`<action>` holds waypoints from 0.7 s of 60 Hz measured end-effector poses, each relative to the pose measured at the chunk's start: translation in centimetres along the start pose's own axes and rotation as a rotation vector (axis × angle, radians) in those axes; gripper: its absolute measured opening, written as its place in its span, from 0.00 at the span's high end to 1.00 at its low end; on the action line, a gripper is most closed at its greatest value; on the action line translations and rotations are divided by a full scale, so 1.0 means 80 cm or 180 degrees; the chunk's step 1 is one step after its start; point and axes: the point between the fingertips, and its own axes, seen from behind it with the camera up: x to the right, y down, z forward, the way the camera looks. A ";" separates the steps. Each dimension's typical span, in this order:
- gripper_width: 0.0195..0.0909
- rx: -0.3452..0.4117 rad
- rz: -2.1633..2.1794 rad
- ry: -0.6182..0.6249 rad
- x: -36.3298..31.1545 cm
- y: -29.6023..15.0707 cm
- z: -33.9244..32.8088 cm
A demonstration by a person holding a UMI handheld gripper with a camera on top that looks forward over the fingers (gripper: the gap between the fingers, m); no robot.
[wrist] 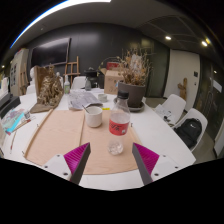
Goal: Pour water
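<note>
Gripper (112, 160) open, empty. Clear glass tumbler (116, 146) between fingers; red-labelled clear plastic cup (119, 122) and white mug (94, 115) beyond, mid-surface (160, 128).

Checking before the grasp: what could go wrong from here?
1. The gripper is open, with the clear bottle just ahead of its fingers and not yet held; an off-centre close could tip it.
2. The white cup stands right beside the bottle, so a finger might clip it on approach.
3. A small clear glass sits between the fingers and the bottle and could be knocked over.
</note>
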 end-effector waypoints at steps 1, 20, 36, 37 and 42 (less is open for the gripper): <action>0.07 0.0016 0.0012 -0.0009 0.003 -0.001 0.009; 0.14 0.0138 0.0049 -0.0157 0.026 0.000 0.151; 0.74 0.0297 -0.0002 -0.0262 0.022 -0.013 0.182; 0.76 0.0298 -0.0002 -0.0255 0.022 -0.013 0.183; 0.91 0.0297 -0.0010 -0.0209 0.028 -0.012 0.184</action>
